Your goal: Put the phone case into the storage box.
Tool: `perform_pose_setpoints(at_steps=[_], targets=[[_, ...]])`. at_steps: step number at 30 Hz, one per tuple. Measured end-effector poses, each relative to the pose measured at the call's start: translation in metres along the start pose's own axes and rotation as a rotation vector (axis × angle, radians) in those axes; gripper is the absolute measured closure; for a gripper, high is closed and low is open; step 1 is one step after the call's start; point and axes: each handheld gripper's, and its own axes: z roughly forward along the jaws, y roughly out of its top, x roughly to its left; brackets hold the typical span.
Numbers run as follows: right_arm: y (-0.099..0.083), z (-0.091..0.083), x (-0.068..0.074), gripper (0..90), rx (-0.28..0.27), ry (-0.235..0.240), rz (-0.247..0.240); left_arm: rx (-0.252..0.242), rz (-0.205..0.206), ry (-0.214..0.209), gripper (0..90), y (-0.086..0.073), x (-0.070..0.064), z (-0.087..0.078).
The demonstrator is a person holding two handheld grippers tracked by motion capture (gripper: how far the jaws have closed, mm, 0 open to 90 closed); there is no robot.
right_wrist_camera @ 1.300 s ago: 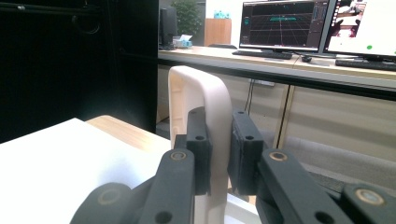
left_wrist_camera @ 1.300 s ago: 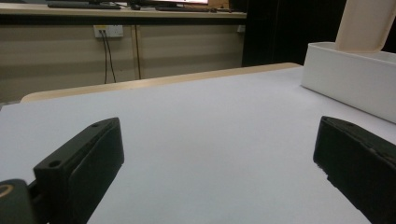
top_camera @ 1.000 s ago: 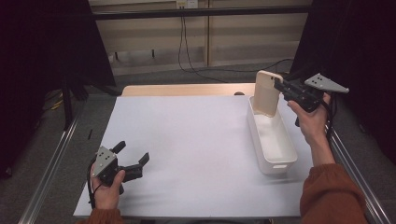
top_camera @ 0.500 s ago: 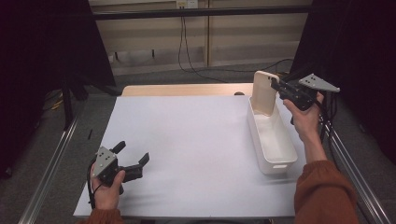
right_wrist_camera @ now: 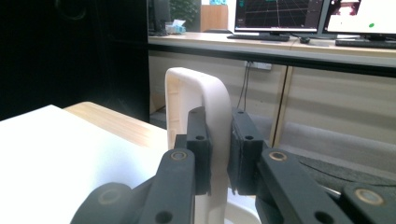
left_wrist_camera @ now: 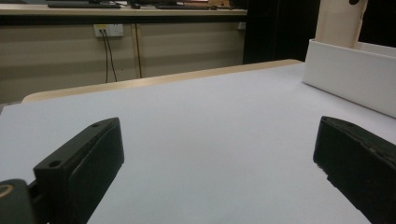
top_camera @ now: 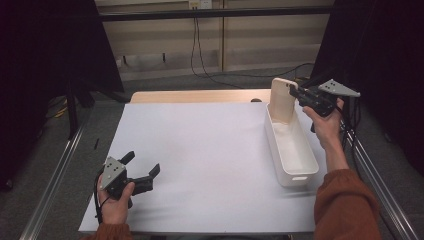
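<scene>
Smooth cream plastic lid (top_camera: 283,99), glossy white plastic bin (top_camera: 292,150), matt white tabletop (top_camera: 200,150).

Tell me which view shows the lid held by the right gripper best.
The high view: the lid stands upright at the far end of the white bin, clamped by the right gripper. The right gripper view shows its edge between the jaws; the left gripper view shows its lower part.

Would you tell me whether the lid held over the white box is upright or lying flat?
Upright: the lid stands on edge at the far end of the white box, clamped by the right gripper.

Black claws (top_camera: 141,171), grey three-cornered plates, rust-orange sleeves (top_camera: 345,210).
</scene>
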Motion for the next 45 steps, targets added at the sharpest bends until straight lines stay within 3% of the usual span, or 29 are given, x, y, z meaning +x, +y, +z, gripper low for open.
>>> perform_pose_setpoints(at_steps=[15,32,45], targets=[[-0.013,0.011,0.000,80.5,0.019,0.007,-0.002,0.000,0.002,-0.002,2.1,0.000,0.000,0.000],[-0.024,0.023,-0.008,80.2,0.066,-0.030,-0.006,0.006,0.005,-0.007,2.1,-0.001,-0.001,0.001],[-0.023,0.009,-0.017,78.0,0.166,-0.080,-0.038,0.007,-0.002,-0.012,2.1,-0.001,-0.002,0.002]])
